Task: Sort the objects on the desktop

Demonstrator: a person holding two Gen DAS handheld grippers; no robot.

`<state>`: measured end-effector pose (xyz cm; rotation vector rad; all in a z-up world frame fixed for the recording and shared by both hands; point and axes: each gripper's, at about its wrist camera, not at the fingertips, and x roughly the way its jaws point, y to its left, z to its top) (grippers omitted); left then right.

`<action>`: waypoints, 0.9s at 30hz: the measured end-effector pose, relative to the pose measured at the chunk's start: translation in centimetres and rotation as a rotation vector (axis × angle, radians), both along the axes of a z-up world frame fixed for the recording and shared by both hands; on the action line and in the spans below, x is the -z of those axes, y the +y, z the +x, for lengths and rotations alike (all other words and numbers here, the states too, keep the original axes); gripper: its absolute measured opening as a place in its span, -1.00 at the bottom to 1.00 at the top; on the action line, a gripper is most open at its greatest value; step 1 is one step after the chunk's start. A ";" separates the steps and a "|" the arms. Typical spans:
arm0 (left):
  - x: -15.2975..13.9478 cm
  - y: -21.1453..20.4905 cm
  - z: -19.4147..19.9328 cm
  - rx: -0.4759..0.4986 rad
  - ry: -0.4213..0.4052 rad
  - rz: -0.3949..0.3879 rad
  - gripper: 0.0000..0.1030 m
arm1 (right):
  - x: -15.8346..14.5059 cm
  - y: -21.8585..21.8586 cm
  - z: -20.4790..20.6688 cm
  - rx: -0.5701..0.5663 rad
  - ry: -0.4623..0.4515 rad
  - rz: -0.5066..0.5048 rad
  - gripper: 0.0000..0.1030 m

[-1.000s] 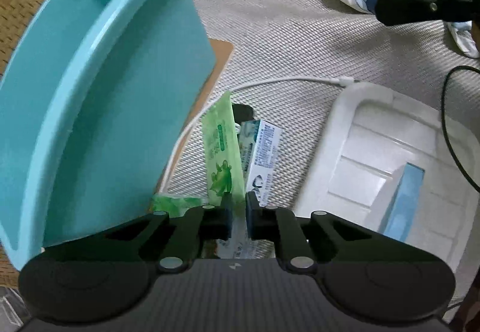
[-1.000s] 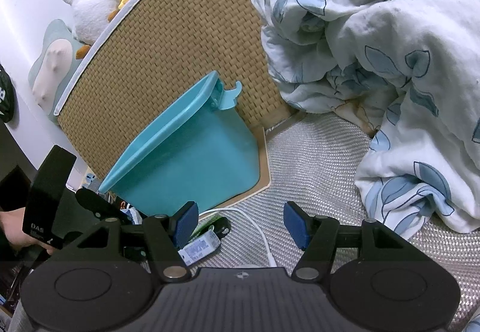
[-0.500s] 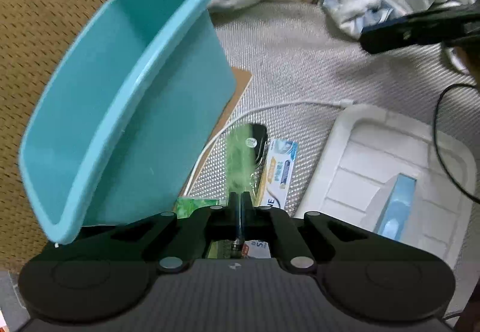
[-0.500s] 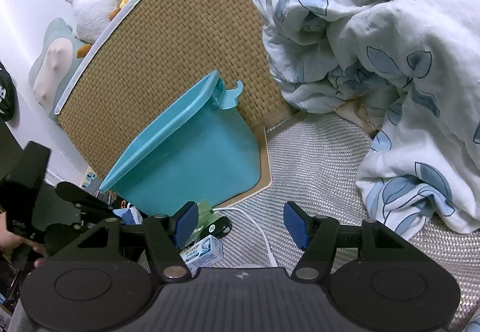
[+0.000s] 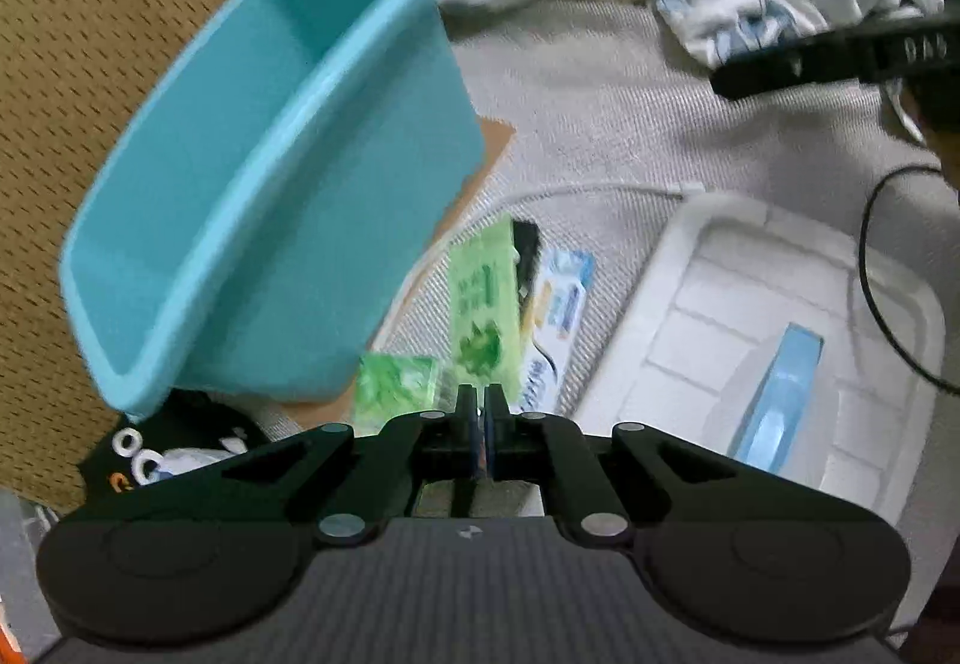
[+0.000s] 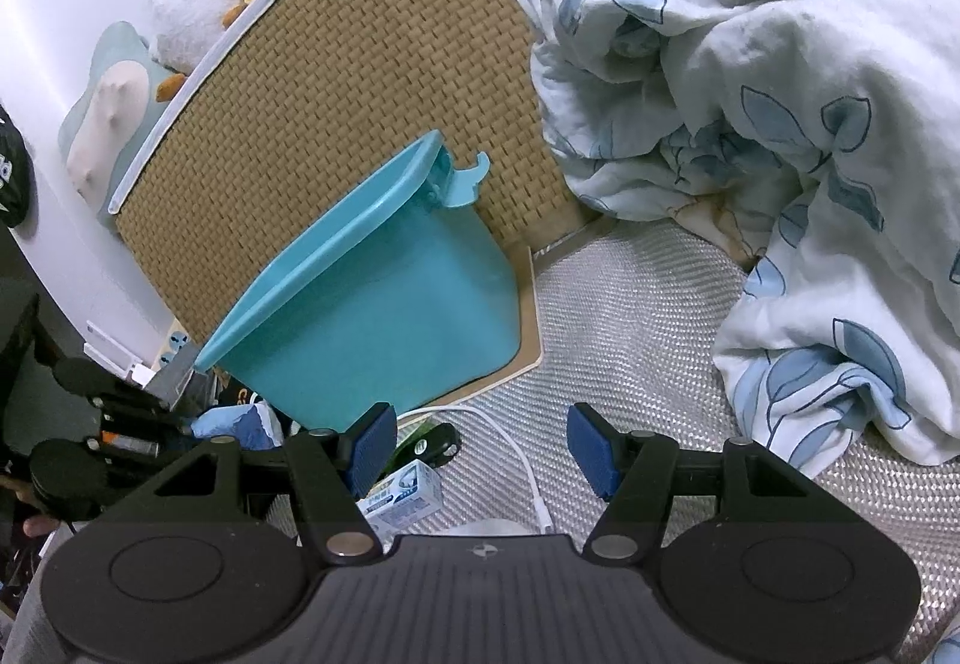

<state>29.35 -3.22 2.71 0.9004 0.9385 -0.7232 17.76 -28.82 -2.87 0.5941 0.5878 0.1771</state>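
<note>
In the left wrist view my left gripper (image 5: 478,401) is shut on the lower edge of a green wipes packet (image 5: 485,298), which stands up from the fingers above the woven mat. A teal bin (image 5: 270,184) is tilted to the left of it, its open mouth showing nothing inside. Behind the held packet lie a blue-and-white toothpaste box (image 5: 561,313), a small black object (image 5: 528,247) and a second green packet (image 5: 393,388). In the right wrist view my right gripper (image 6: 483,445) stands open over the mat with nothing between its fingers, facing the teal bin (image 6: 372,316) and the toothpaste box (image 6: 402,496).
A white tray (image 5: 720,256) at the right holds a light blue item (image 5: 774,394). A white cable (image 5: 600,190) crosses the mat. A rumpled leaf-print quilt (image 6: 750,93) fills the right side, and a woven headboard (image 6: 360,63) stands behind the bin. A penguin toy (image 5: 150,454) lies by the bin.
My left gripper shut on the green packet and lifted it; the bin's open mouth has come into its view. The right gripper has stayed open and still.
</note>
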 end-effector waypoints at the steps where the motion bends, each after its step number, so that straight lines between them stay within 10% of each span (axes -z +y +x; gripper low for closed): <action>1: 0.2 0.0 0.1 0.003 0.017 0.006 -0.87 | 0.0 0.0 0.0 0.000 0.001 0.002 0.30; 11: 2.3 -0.2 1.6 0.013 0.116 0.049 -0.36 | -0.1 -0.1 0.0 -0.007 0.001 0.016 0.30; 27: 4.1 -1.1 3.6 -0.011 0.254 0.057 -0.36 | 0.0 -0.1 0.2 -0.010 0.010 0.047 0.33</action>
